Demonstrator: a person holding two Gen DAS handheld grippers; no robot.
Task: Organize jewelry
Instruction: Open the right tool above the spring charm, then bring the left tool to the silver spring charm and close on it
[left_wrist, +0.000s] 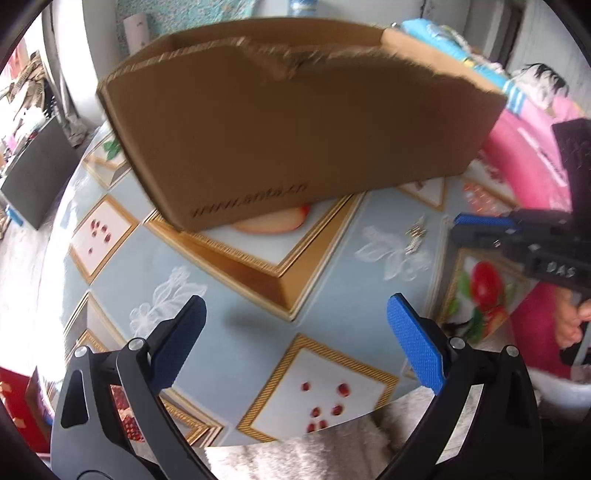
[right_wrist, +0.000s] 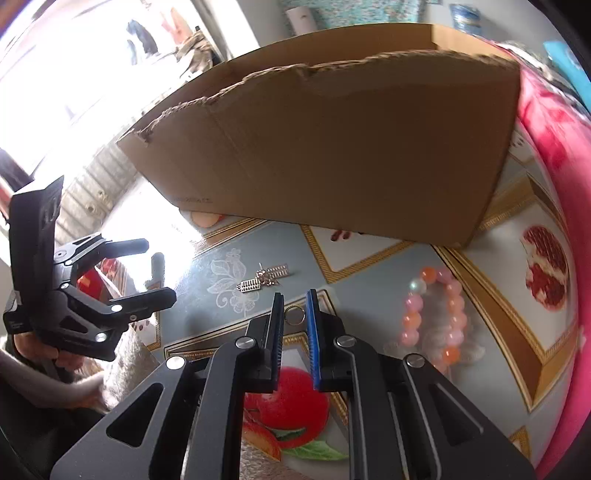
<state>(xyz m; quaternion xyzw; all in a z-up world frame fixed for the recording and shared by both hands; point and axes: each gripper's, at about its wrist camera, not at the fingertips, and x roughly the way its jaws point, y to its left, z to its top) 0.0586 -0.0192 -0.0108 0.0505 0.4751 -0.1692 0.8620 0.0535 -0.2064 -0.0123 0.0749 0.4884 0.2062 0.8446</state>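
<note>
A brown cardboard box stands on the patterned table and also shows in the right wrist view. A small silver ring lies on the table right between the tips of my right gripper, whose jaws stand narrowly apart around it without closing on it. A pair of gold earrings lies just beyond, also seen in the left wrist view. A pink and orange bead bracelet lies to the right. My left gripper is wide open and empty above the table.
The table's patterned cloth has fruit prints. A pink cloth lies at the right edge. The right gripper shows at the right of the left wrist view; the left gripper shows at the left of the right wrist view.
</note>
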